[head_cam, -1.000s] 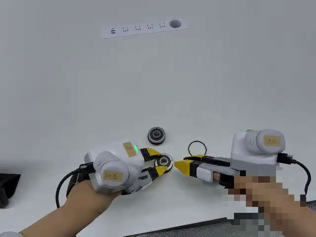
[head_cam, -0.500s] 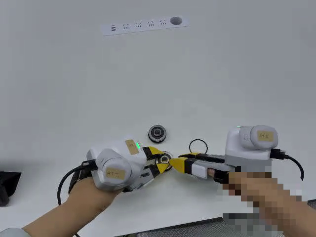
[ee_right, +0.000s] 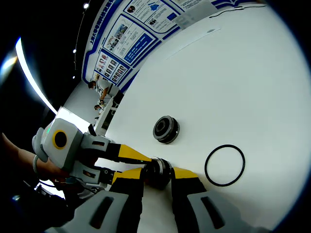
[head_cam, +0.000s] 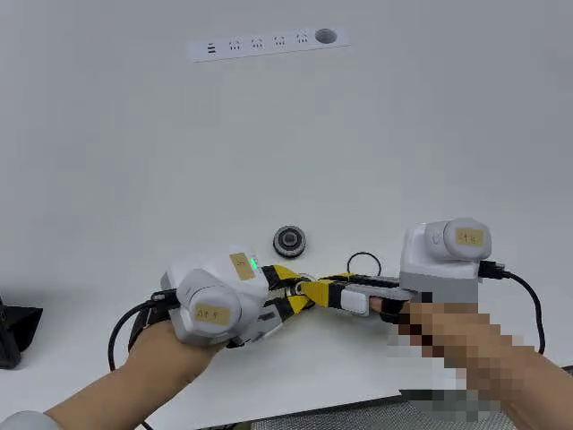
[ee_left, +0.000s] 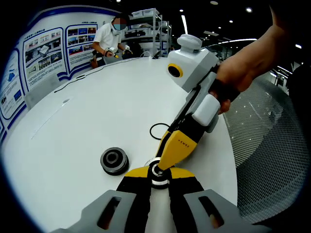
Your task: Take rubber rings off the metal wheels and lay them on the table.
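A small metal wheel with a black rubber ring on its rim is pinched between my left gripper's yellow jaws, just above the white table. My right gripper comes in from the opposite side, its two jaws pressed on the rim of the same wheel. In the head view the left gripper and right gripper meet tip to tip. A second wheel with its ring on stands just behind. One loose rubber ring lies flat on the table, partly behind the right gripper.
A white power strip lies at the far side of the table. A black object sits at the left edge. A grey mesh surface runs along the table's near edge. A person stands far off in the left gripper view.
My right gripper has moved left from beside the loose ring until its jaws reach the wheel in my left gripper. The left gripper has kept its hold.
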